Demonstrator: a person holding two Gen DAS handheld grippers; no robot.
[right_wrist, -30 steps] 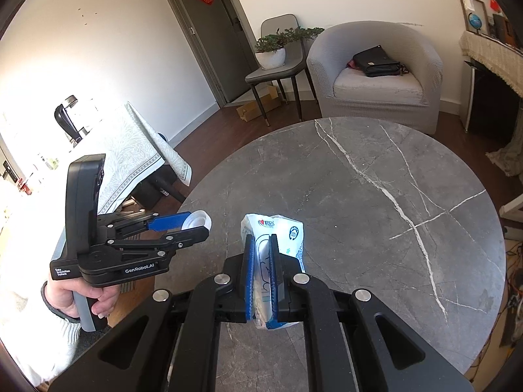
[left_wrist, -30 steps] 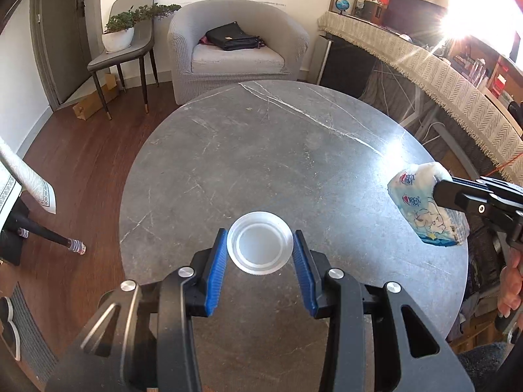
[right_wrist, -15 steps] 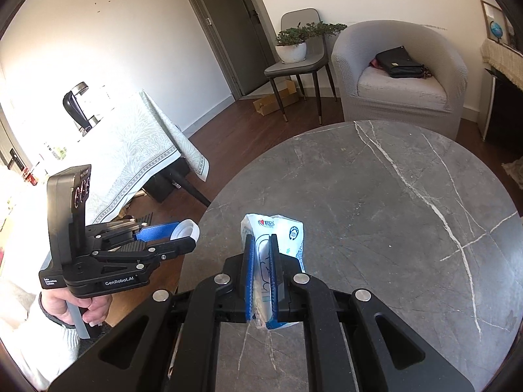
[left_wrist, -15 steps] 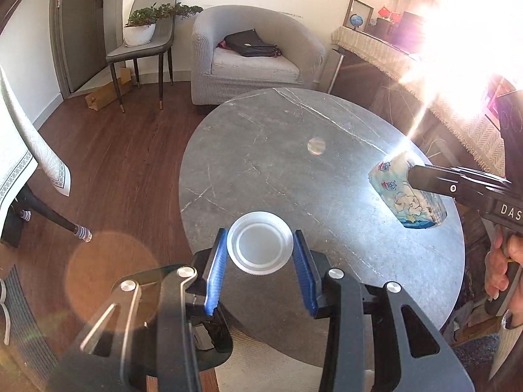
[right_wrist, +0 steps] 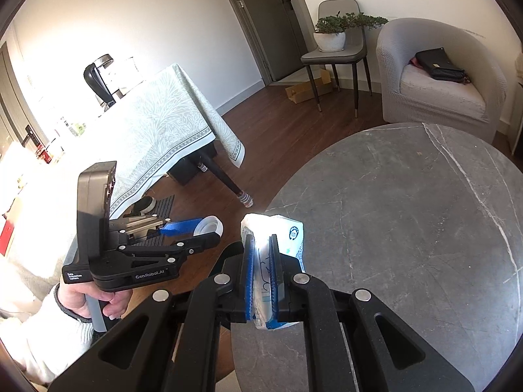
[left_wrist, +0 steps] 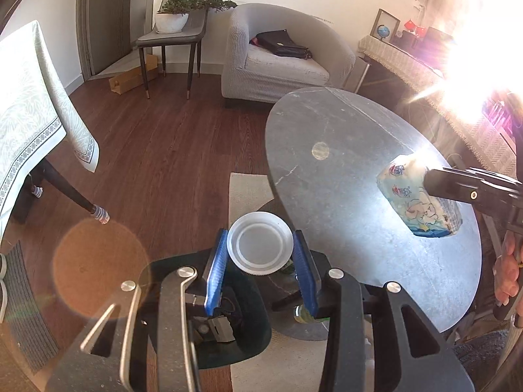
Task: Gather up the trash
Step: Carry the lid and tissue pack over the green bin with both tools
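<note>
White lid, formerly over the table, now overhangs floor.

Strong sunlight bursts in at the upper right of the left wrist view, washing out detail there and throwing an orange flare disc at lower left. In the right wrist view the left side is overexposed. Both fisheye views bend straight lines toward dark, vignetted corners.

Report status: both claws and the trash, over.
Left claw shut on white plastic lid, over the floor beside the round table. Right claw shut on crumpled tissue packet. Nothing in the way.
</note>
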